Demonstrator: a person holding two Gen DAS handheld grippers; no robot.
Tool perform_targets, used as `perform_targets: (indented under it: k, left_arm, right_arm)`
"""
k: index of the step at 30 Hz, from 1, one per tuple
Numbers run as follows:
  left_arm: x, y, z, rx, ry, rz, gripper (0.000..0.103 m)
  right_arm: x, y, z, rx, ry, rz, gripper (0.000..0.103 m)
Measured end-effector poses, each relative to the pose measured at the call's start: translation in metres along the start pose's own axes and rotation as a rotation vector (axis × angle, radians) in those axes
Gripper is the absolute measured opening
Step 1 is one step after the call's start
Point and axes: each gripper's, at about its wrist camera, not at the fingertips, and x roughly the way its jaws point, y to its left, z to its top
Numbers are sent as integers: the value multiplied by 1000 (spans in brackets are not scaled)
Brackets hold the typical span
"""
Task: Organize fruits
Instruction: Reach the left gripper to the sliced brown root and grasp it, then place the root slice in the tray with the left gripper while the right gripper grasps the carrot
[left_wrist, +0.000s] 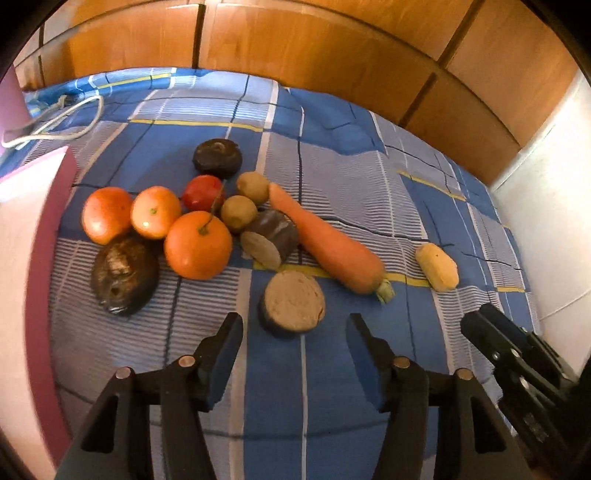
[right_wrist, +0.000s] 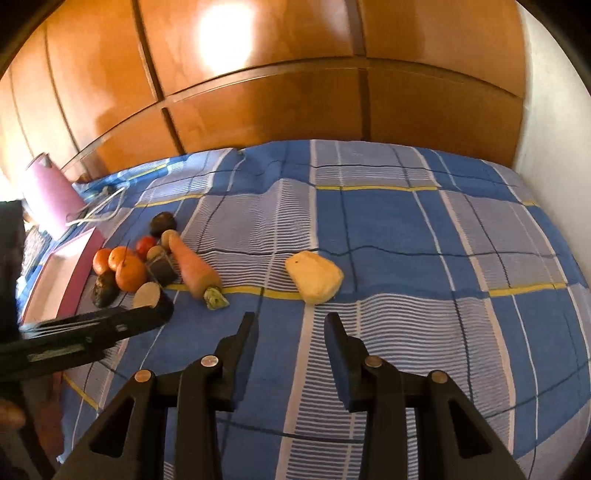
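Observation:
On a blue checked bedsheet (left_wrist: 332, 155) lies a cluster of produce: three oranges (left_wrist: 197, 244), a red tomato (left_wrist: 203, 192), two small kiwis (left_wrist: 239, 212), dark round pieces (left_wrist: 218, 157) and a long carrot (left_wrist: 325, 243). A cut piece with a pale face (left_wrist: 293, 306) lies just ahead of my left gripper (left_wrist: 293, 326), which is open with nothing between its fingers. A pale yellow chunk (right_wrist: 314, 277) lies apart, to the right of the carrot (right_wrist: 194, 271). My right gripper (right_wrist: 290, 328) hovers short of the yellow chunk, jaws apart and empty.
A pink box (left_wrist: 33, 229) stands at the left edge of the pile. A white cord (left_wrist: 55, 118) lies at the far left of the sheet. Wooden wardrobe doors (right_wrist: 258, 92) rise behind the bed, and a white wall (left_wrist: 554, 203) closes the right side.

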Motion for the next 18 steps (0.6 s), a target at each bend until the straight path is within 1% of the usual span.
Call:
perform_targets:
  k: [1,2,4,5,7,11,13,15,16,17,18]
  left_arm:
    - [4,-1,0,11,-8,7,50]
    - [4,-2,0,28,-27,11,38]
    - [5,0,-1,44,-41,1,37]
    - [3,2,-2,43,-51,-10,37]
    - [-2,7,-9,54,-62,-4,37]
    - [-15,21,-26,48,-87,-8,37]
    - [-20,25,-32,57,-96,2,37]
    - [-24,28,-36,57,-99,6,37]
    - [-25,30,-37,55,-98,4,37]
    - [-28,32,-39,55,-97,4,37]
    - [-30,34,-40,58,-100,4,37]
  right_arm:
    - [1,1,1,-13,2,11,37]
    - [1,2,2,-23,4,21,37]
    - [4,4,5,-35,17,47,37]
    - [7,5,8,-40,23,78,37]
    - [12,9,15,-47,39,133,35]
    - [34,31,34,-109,54,211,35]
    - [49,42,40,-142,76,229,35]
    - [67,55,44,-182,121,247,35]
    - [75,62,44,-211,131,221,37]
    - [81,66,45,-234,139,198,37]
    - [85,69,45,-242,157,196,36]
